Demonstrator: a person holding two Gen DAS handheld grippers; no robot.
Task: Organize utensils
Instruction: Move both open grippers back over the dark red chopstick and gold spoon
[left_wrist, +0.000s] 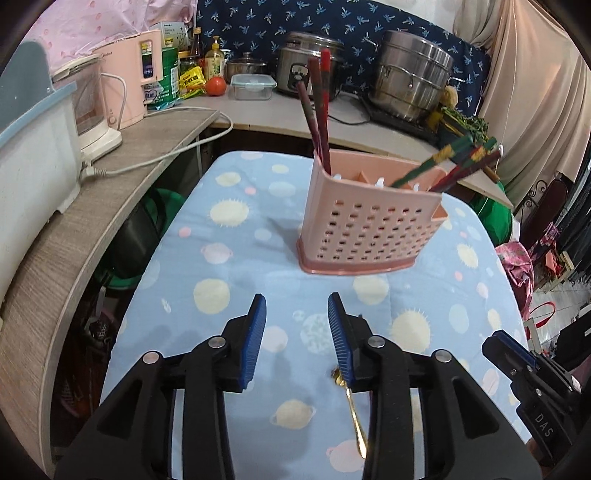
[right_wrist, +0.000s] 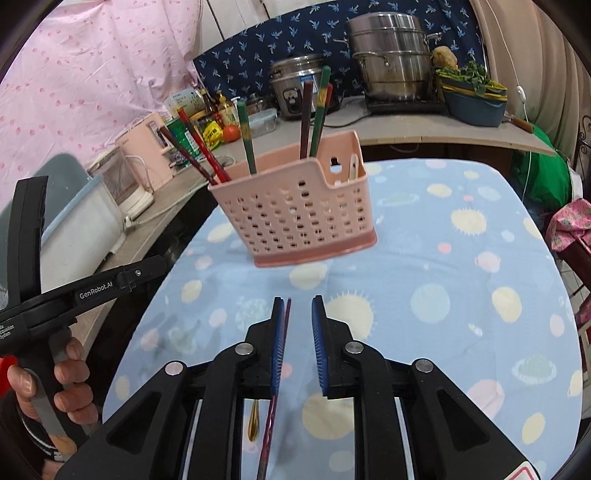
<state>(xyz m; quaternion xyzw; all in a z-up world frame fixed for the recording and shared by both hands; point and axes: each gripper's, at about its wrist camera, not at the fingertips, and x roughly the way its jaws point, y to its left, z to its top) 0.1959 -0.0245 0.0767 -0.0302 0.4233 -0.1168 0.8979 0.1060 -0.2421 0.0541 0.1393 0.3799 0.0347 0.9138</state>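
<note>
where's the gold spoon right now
In the left wrist view the gold spoon lies on the blue dotted cloth, low and right of centre, beside the left gripper's right finger, nearer the camera than the pink holder.

Before you, the utensil holder (left_wrist: 364, 229) is matt pink plastic, perforated; the tablecloth (left_wrist: 221, 280) is soft printed cloth; your spoon (left_wrist: 354, 417) gleams like polished gold metal; the steamer pot (right_wrist: 388, 62) is shiny steel.

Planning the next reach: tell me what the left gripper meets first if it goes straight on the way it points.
Probably the patterned cloth just short of the pink utensil holder: the left gripper points downward at the table. Depth is unclear, so it might reach the holder's base instead.
</note>
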